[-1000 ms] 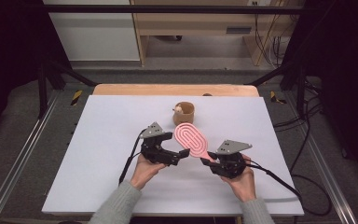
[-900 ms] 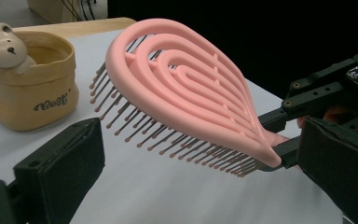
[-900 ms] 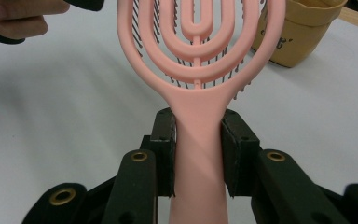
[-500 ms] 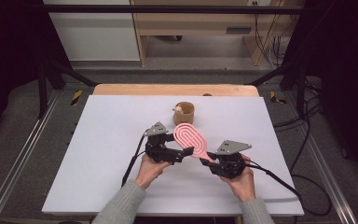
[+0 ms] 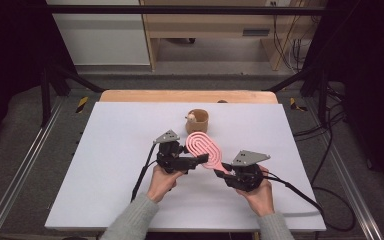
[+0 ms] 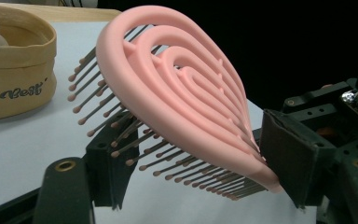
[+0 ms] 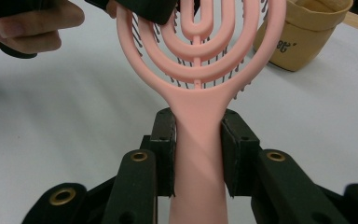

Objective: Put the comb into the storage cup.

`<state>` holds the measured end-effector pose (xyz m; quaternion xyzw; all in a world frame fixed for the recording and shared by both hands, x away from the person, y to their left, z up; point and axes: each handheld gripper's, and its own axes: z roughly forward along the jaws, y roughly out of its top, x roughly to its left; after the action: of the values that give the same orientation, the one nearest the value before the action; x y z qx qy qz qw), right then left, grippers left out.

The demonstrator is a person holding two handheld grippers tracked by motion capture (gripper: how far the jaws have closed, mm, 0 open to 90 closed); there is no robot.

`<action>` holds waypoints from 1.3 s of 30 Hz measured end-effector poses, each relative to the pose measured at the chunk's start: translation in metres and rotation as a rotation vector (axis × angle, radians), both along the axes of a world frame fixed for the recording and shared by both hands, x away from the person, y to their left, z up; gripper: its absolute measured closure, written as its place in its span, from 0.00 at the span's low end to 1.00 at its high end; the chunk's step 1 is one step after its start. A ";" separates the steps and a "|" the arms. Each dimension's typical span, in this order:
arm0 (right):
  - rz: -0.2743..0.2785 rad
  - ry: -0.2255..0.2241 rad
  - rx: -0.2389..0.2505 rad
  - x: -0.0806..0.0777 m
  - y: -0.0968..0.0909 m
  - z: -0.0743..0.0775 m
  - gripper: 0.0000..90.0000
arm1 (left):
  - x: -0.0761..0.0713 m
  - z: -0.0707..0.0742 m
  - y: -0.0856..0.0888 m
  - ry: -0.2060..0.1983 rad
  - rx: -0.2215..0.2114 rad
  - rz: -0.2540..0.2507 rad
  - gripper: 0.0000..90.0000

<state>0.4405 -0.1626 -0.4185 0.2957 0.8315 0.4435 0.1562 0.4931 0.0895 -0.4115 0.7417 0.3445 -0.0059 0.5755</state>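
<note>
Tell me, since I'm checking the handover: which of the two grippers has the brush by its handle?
The right gripper: its fingers clamp the pink hairbrush by the handle. The left gripper, fingers just closing, straddles the vented head instead.

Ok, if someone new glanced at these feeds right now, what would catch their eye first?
Most likely the pink vented hairbrush held up over the middle of the white table, its handle clamped in the right gripper. Next, the left gripper, whose fingers have just been closing around the brush head, bristles against one pad. Behind it stands a small tan fabric basket.
</note>
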 end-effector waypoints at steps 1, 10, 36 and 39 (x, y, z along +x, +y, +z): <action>0.000 -0.001 0.000 0.000 0.000 0.000 0.77 | 0.000 0.000 0.000 0.006 -0.008 0.000 0.35; 0.003 -0.004 0.001 0.000 0.001 -0.002 0.77 | -0.001 0.001 0.001 0.023 -0.032 -0.013 0.45; 0.006 0.007 -0.003 0.001 0.002 -0.003 0.79 | -0.008 0.005 -0.002 0.036 -0.102 -0.048 0.67; 0.007 0.010 -0.003 0.001 0.002 -0.004 0.80 | -0.010 0.006 -0.003 0.024 -0.103 -0.048 0.68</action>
<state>0.4414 -0.1602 -0.4221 0.2947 0.8341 0.4413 0.1507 0.4826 0.0861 -0.4055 0.7191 0.3325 -0.0464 0.6084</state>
